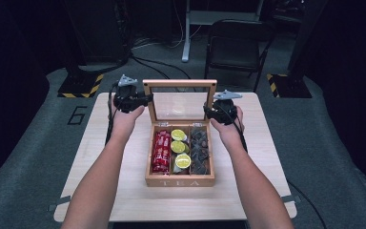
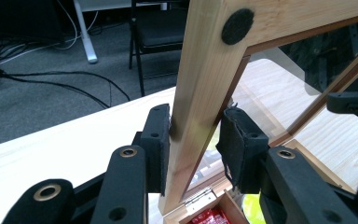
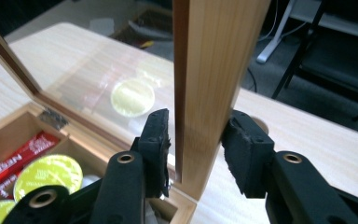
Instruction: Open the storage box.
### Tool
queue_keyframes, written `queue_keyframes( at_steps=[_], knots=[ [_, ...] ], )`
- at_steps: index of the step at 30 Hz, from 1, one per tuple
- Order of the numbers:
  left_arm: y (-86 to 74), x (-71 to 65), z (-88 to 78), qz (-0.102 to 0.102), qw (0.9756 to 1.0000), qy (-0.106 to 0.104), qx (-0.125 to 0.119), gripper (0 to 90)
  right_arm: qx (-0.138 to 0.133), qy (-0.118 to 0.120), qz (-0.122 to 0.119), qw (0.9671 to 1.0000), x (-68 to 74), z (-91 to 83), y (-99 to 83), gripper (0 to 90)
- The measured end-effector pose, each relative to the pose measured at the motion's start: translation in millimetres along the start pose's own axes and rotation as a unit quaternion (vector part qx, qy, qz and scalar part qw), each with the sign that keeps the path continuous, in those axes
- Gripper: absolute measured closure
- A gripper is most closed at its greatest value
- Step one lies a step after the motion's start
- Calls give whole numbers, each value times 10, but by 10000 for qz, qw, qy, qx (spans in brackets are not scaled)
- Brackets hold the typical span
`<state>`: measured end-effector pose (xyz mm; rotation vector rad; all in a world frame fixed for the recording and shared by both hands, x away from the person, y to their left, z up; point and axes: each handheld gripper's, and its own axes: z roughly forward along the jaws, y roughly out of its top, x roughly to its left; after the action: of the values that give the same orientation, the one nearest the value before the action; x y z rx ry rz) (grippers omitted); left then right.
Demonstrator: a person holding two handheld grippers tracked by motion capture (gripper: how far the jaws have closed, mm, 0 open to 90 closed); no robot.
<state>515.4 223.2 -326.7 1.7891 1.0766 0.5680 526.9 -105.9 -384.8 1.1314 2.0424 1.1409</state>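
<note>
Lid (image 1: 179, 84) of the wooden tea box (image 1: 179, 181) stands upright on the table (image 1: 124, 191), light wood frame w/ a clear pane, hinged at the box's back edge. Left tool (image 1: 143, 98) is clamped on the lid's left upright; in the left gripper view (image 2: 194, 140) both black padded jaws press the wood, one each side, frayed fabric on the nearer pad. Right tool (image 1: 208, 110) sits on the lid's right upright; right gripper view (image 3: 196, 140) shows the left pad on the wood and the right pad at its edge, contact there hard to make out, so a grip but not a sure one.

Box lies just below and between both tools. Three compartments from above: red sachets (image 1: 161, 151), round yellow-green pods (image 1: 180, 147), dark wrapped pieces (image 1: 200, 145), too small to tell what. Left gripper view alone shows a black felt dot (image 2: 237, 20) on the lid corner and a metal hinge (image 2: 198, 199); sachets there cut off at bottom. Right gripper view gives a pod's reflection in the pane.
</note>
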Motion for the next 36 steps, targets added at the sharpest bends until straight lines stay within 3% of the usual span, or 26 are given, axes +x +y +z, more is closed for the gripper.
queue_keyframes(
  at_steps=[3,13,19,30,36],
  knots=[
    [-2,-3,-2,-13,10000,0,0,636,146,-18,-50,9999,-6,37,-46,606],
    [-6,-4,8,-31,10000,29,-21,636,76,-80,87,9999,-13,76,-92,573],
    [-3,-3,21,-90,9999,48,-23,636,63,-32,101,9999,-28,108,-129,603],
    [-8,-12,26,54,9999,131,-38,639,84,-59,51,9999,-3,104,-122,646],
    [-43,-2,58,-117,9998,102,-95,630,61,-45,52,10000,-8,110,-125,647]
  ],
)
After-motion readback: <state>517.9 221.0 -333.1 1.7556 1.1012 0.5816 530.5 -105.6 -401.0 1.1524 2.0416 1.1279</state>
